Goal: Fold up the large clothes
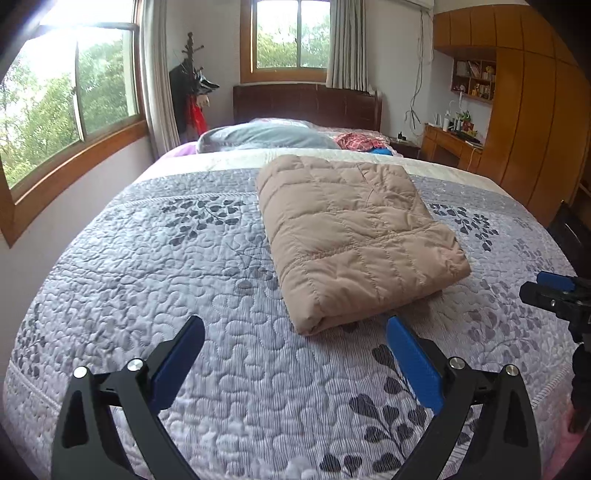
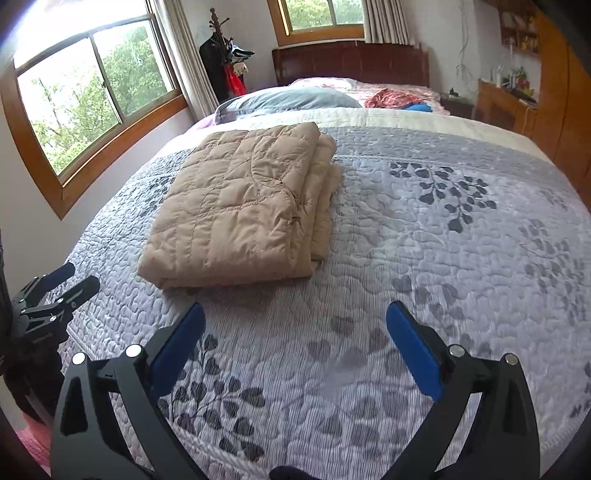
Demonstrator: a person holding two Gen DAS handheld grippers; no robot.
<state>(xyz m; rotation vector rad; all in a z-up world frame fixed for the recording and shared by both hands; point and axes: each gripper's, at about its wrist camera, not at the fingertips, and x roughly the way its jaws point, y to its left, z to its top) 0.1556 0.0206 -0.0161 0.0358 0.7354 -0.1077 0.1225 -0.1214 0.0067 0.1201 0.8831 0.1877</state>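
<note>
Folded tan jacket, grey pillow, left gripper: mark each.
Folded tan jacket (image 1: 354, 236): left wrist view, top quilted panel.
Grey pillow (image 2: 291, 99): right wrist view, upper surface.
Left gripper (image 1: 295, 330): left wrist view, between open fingertips.

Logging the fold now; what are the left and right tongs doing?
Left tongs: open, holding nothing, above the bedspread short of the folded tan jacket.
Right tongs: open, holding nothing.

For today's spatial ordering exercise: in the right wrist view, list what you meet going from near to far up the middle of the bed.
Right gripper → grey leaf-print quilted bedspread → folded tan quilted puffer jacket → grey-blue pillow → dark wooden headboard → wood-framed window.
</note>
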